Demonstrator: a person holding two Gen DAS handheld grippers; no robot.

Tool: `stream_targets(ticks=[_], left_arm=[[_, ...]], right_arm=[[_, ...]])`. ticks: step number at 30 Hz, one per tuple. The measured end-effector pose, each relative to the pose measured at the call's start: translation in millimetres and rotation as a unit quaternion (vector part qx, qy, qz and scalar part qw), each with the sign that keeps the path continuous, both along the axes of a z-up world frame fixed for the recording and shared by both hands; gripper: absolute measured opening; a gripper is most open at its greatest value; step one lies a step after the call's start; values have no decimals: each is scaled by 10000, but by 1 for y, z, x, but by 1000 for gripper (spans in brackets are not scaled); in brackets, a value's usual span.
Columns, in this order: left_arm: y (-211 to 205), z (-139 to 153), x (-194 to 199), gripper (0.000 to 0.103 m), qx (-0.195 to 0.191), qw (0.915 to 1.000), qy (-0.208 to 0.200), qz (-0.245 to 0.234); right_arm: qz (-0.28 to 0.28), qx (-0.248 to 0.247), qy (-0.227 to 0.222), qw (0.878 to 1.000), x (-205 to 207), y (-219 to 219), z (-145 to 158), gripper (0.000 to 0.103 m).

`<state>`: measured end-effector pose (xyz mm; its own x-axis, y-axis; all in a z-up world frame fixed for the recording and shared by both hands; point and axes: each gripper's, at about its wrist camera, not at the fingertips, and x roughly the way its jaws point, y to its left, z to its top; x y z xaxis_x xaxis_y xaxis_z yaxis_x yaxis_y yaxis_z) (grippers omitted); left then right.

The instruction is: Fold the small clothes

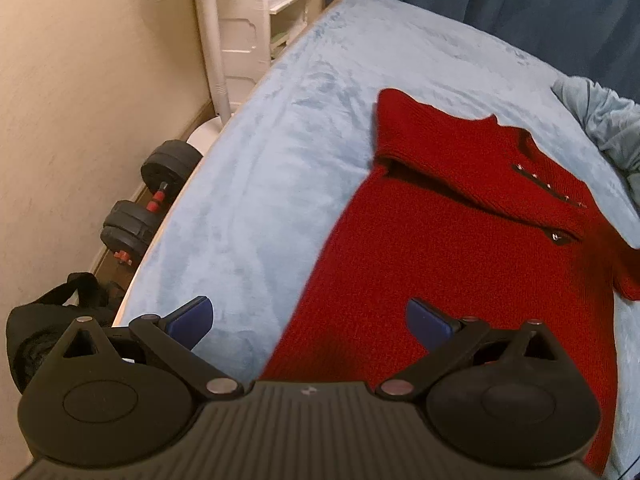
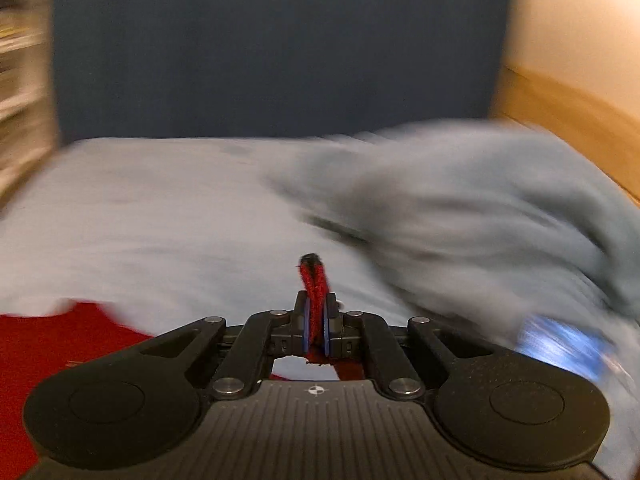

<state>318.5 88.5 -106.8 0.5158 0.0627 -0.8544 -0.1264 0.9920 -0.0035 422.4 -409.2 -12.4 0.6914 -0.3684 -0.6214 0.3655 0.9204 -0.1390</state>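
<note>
A red sweater [image 1: 460, 240] lies on the blue-blanketed bed [image 1: 260, 160]; dumbbells [image 1: 156, 196] at left. Left hand-held gripper [image 1: 310, 320] gapes empty; right hand-held gripper [image 2: 316, 320] pinches red knit.

Lighting: warm, dim indoor light, even in tone; source not in view.
Shadows: soft, faint under the red sweater [image 1: 460, 240] and beneath the left gripper [image 1: 310, 320].
Glare: small glints on metal pivot pins only.
Left wrist view: mostly sharp; slight softness at the far shelf; strong fisheye bending at the edges, dark corners.
Right wrist view: heavy motion blur across the blue blanket [image 2: 160, 220] and rumpled cloth [image 2: 480, 200], possibly a pillow; the right gripper [image 2: 316, 320] itself sharp.
</note>
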Motion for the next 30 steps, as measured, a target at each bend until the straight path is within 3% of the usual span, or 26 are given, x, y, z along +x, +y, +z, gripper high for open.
stream_targets(ticks=[2,5,6,8,10,15,19,21,23,26,30], left_arm=[[11,0,-3,103,-24,9999,-17,105],[30,-1,-9,103,-107,9995,29,282],[37,-3,-11,103,-149,9994,61,313],[45,-7,-14,103,-147,9991,143,382],[51,-11,-18,103,-149,9990,195,378],[47,-26,-27,103,-154,9990,344,234],[26,-33,-41,103,7,9993,385,23],[12,-29,-53,103,61,9994,324,-119],[-3,-23,-69,103,67,9993,259,-269],[-24,-14,-107,103,69,9989,172,-429],[-50,-9,-159,103,91,9972,177,-727]], right_arm=[[728,154,-35,9972,39,71,-1,6],[1736,683,101,9824,86,186,-26,8],[1986,931,233,9754,94,214,-39,12],[2349,1199,610,9627,99,269,-71,45],[2304,1087,833,9634,80,299,-94,50],[2270,1508,1173,9550,-24,264,-116,51],[1739,1133,1135,9716,-139,217,-103,55],[1508,938,1069,9783,-201,202,-91,61],[1271,797,984,9838,-257,193,-73,73],[1119,580,919,9878,-320,192,-56,78],[977,469,705,9916,-371,195,-38,79]])
